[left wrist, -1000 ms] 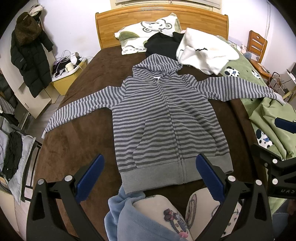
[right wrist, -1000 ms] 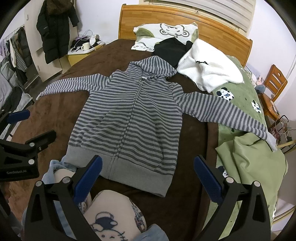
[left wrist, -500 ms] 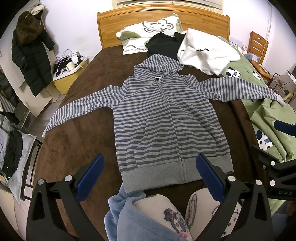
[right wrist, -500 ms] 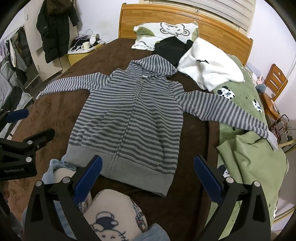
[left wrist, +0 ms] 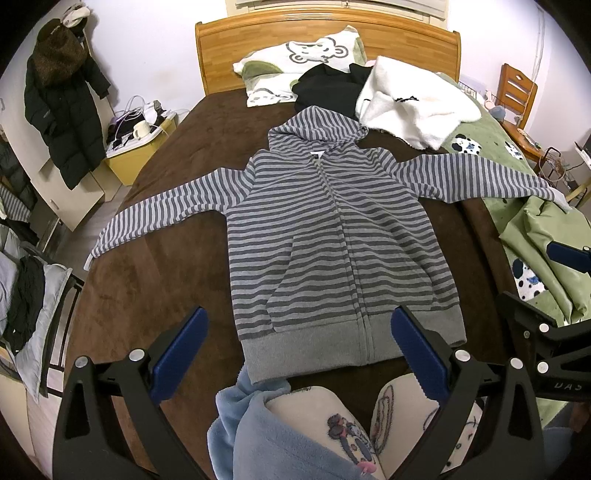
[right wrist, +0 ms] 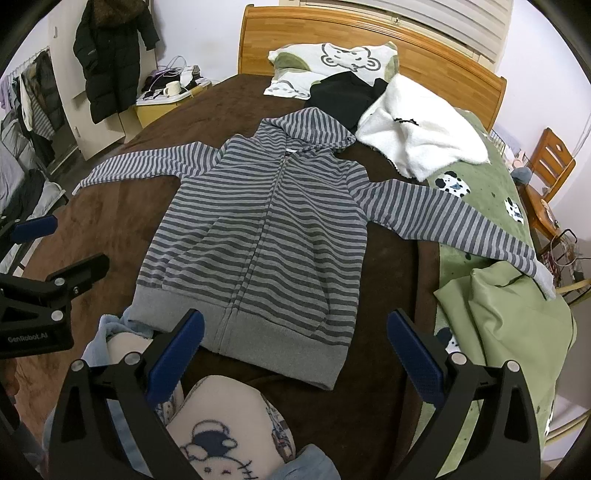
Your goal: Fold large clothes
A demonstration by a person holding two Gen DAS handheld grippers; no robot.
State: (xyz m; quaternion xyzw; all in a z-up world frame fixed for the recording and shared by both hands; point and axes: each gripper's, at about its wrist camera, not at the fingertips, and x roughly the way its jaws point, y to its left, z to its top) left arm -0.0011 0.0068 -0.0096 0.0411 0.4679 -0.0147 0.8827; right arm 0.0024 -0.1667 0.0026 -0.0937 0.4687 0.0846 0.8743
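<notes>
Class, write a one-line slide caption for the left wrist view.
Striped hoodie spread flat, sleeves out, on a brown bed, with the open left gripper above its hem.

Hidden behind the left gripper's right finger (left wrist: 419,354): part of the striped hoodie (left wrist: 332,236) hem. Black garment (right wrist: 341,98) half buried under white fleece (right wrist: 424,129). Right gripper (left wrist: 554,317) cut off at frame edge. Nightstand clutter (left wrist: 135,123) too small to identify.

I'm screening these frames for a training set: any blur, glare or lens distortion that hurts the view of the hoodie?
Left wrist: striped hoodie sharp and evenly lit, no glare; fisheye bows the headboard and blacks out the corners. Right wrist: hoodie equally crisp, soft shadows only; edges bend and the room's margins compress, with dark corner vignetting.
</notes>
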